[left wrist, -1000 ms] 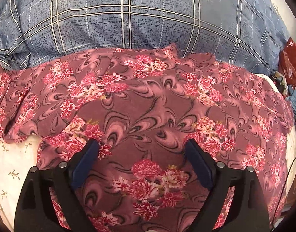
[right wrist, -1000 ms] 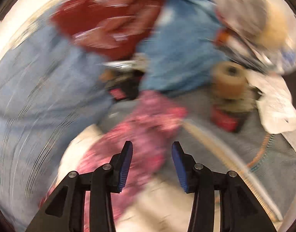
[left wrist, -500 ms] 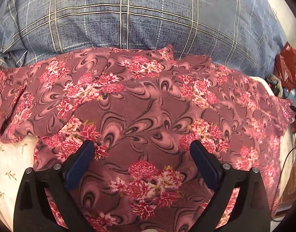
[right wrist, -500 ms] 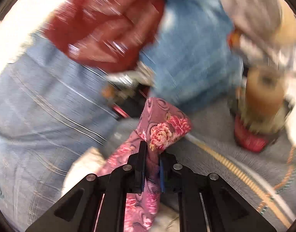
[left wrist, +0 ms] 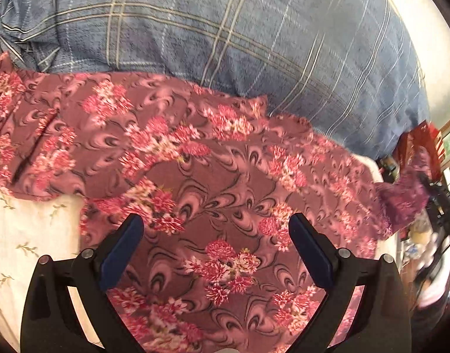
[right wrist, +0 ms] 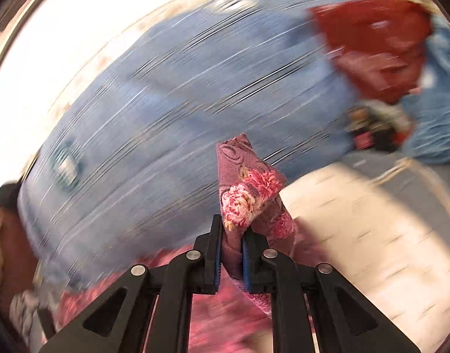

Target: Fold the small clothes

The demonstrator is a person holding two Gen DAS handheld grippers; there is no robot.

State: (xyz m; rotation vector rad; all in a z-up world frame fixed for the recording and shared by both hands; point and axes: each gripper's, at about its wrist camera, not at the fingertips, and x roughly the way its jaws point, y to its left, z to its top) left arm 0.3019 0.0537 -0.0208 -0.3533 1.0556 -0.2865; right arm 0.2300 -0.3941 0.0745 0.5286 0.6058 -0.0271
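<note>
Left wrist view: the left gripper (left wrist: 216,241) gapes wide, holding nothing, over the floral garment (left wrist: 201,176) spread across a white sheet (left wrist: 28,235) below a blue plaid pillow (left wrist: 225,29). Right gripper (right wrist: 231,253) pinches a garment corner; beyond, probably the same pillow, blurred.

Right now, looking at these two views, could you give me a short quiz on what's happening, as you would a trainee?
1. True or false: the left hand-held gripper is clamped on the floral garment.
2. What does the right hand-held gripper pinch?
3. Which lies behind the garment: A) blue plaid pillow B) wooden chair C) mirror?

Key: 1 false, its jaws stand wide open above the cloth. 2 a corner of the floral garment. 3 A.
</note>
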